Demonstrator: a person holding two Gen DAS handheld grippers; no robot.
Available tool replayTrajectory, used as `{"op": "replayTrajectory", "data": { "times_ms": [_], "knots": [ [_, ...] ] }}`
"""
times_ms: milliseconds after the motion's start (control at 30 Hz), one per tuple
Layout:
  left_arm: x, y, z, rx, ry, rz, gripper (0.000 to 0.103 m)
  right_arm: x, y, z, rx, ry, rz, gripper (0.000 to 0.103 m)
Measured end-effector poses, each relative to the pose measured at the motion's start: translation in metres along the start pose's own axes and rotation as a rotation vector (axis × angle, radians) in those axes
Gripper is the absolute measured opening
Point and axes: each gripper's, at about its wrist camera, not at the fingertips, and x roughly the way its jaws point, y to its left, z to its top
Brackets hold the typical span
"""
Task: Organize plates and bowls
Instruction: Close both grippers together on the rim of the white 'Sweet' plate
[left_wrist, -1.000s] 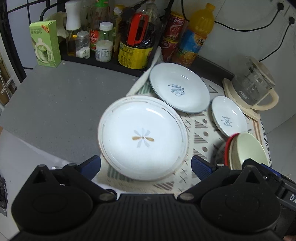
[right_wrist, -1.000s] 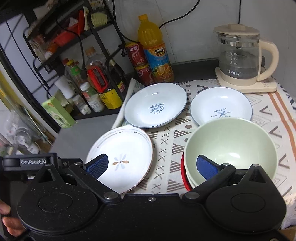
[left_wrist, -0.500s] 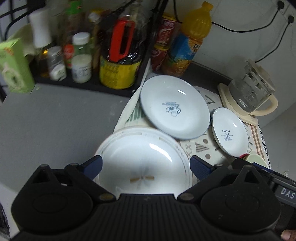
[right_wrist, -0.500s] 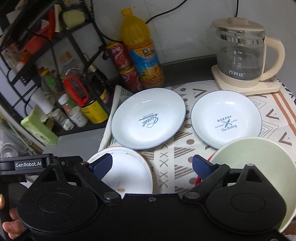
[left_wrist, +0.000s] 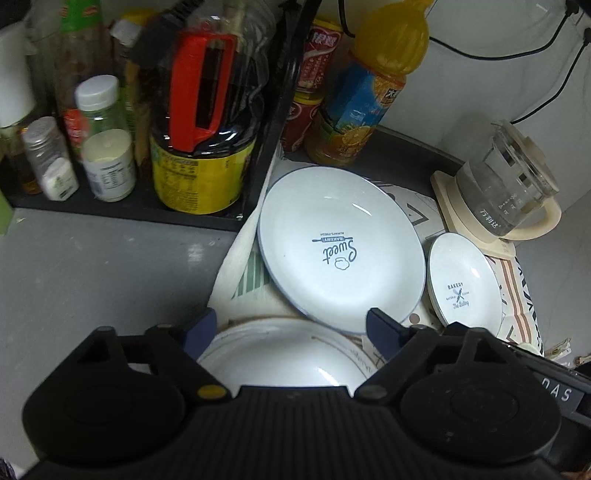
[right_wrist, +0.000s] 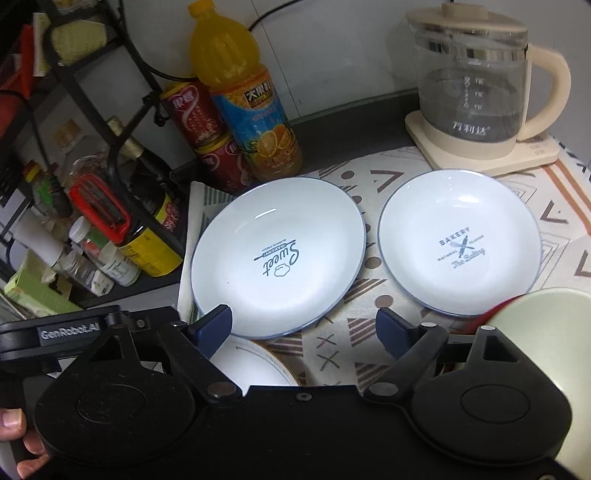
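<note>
White Sweet plate (right_wrist: 279, 254), blue rim. Both grippers (left_wrist: 291, 328) (right_wrist: 304, 328) tilt down, jaws just narrowing, gripping nothing.

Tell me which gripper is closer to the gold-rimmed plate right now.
Left. The left gripper, jaws just closing, hangs open right over the gold-rimmed plate. The right gripper, also just closing with nothing between, sits beside it, only its left finger over the rim.

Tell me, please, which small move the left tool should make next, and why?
Probably ease the left tool forward and down toward the near rim of the Sweet plate. Its jaws have just been closing, yet they press on nothing. That rim lies just ahead of them, past the gold-rimmed plate under the tool.
</note>
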Motion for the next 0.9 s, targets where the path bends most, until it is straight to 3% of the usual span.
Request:
{"op": "replayTrajectory", "data": {
  "times_ms": [100,167,267,533,767,900],
  "knots": [
    [0.015,0.001,0.007,0.016,0.022,-0.006,0.073,0.016,0.001,0.000,0.026,0.020,-0.013,0.081],
    [0.025,0.003,0.011,0.022,0.038,-0.012,0.067,0.027,0.000,0.000,0.047,0.037,-0.016,0.072],
    [0.041,0.008,0.016,0.021,0.069,-0.034,0.060,0.040,-0.003,-0.001,0.093,0.046,-0.024,0.067],
    [0.075,0.014,0.026,0.064,0.116,-0.057,0.050,0.070,-0.014,-0.004,0.189,0.061,-0.060,0.058],
    [0.101,0.015,0.029,0.081,0.172,-0.062,0.039,0.090,-0.021,-0.010,0.246,0.078,-0.031,0.039],
    [0.111,0.016,0.030,0.085,0.186,-0.066,0.032,0.096,-0.020,-0.010,0.250,0.064,-0.008,0.035]
  ]
}}
